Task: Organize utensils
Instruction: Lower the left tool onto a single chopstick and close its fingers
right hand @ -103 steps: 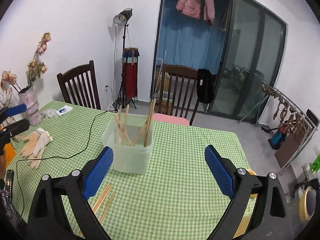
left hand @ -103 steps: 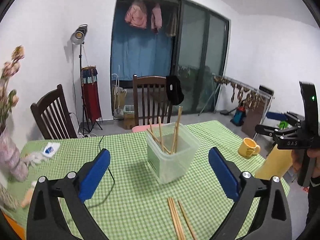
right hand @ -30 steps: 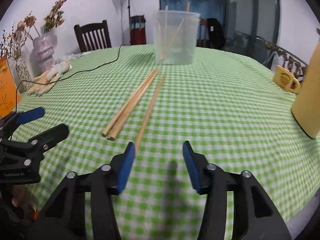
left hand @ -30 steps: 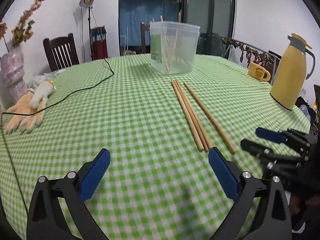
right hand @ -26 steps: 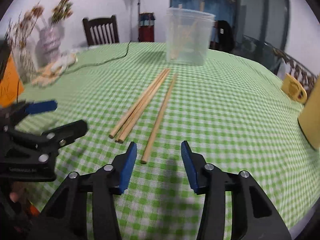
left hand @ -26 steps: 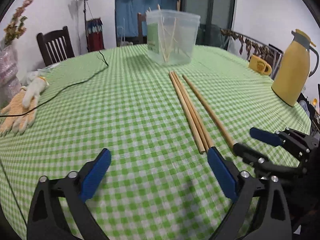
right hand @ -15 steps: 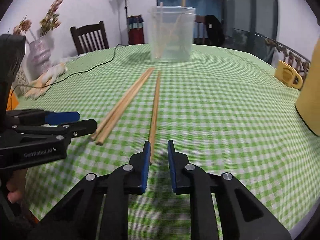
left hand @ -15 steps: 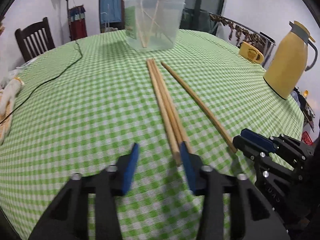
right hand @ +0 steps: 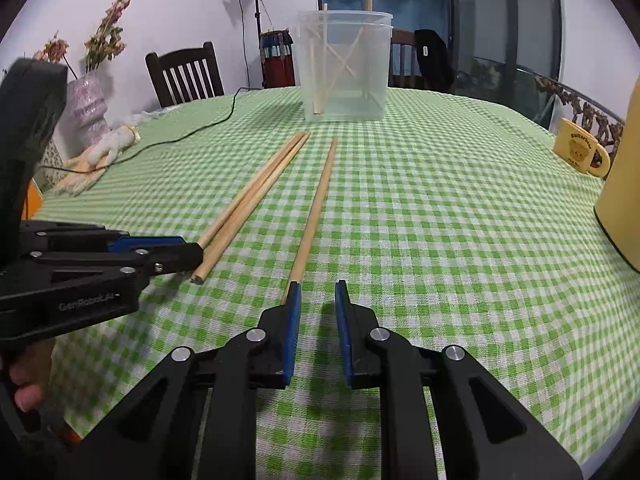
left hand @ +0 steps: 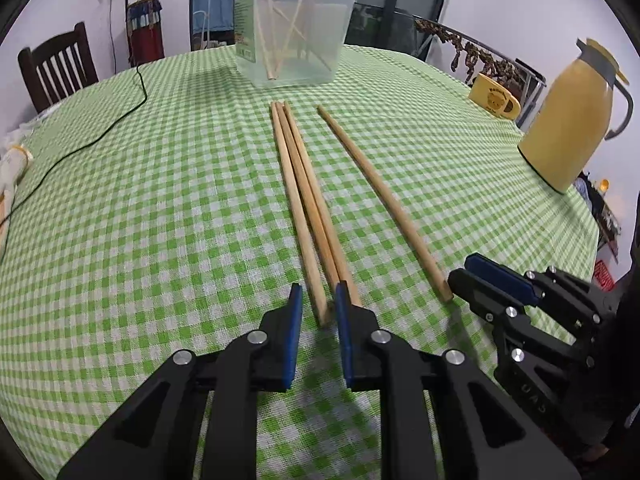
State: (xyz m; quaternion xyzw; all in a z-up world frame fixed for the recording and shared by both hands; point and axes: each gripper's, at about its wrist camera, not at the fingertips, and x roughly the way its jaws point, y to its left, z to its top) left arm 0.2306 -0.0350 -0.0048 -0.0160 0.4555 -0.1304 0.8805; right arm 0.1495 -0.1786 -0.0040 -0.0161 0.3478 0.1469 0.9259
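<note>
Three wooden chopsticks (left hand: 304,192) lie side by side on the green checked tablecloth (left hand: 160,240), and a single chopstick (left hand: 380,196) lies to their right. All point at a clear plastic container (left hand: 294,40) with several chopsticks standing in it. My left gripper (left hand: 319,300) is closing. The near end of the leftmost chopstick lies between its jaws with small gaps either side. My right gripper (right hand: 318,292) has a narrow, empty gap. The single chopstick (right hand: 316,208) ends at the tip of its left finger (right hand: 294,296). The right wrist view shows the left gripper (right hand: 188,252) at the end of the three chopsticks (right hand: 256,192).
A yellow thermos jug (left hand: 568,116) and a yellow mug (left hand: 494,98) stand at the right edge. A black cable (left hand: 100,132) crosses the left side. Gloves (right hand: 104,152) and a vase of dried flowers (right hand: 86,100) sit far left. A dark chair (left hand: 56,68) stands behind the table.
My left gripper came forward and down to the ends of the three chopsticks, and its jaws narrowed from wide. The right jaws also narrowed, near the single chopstick's end.
</note>
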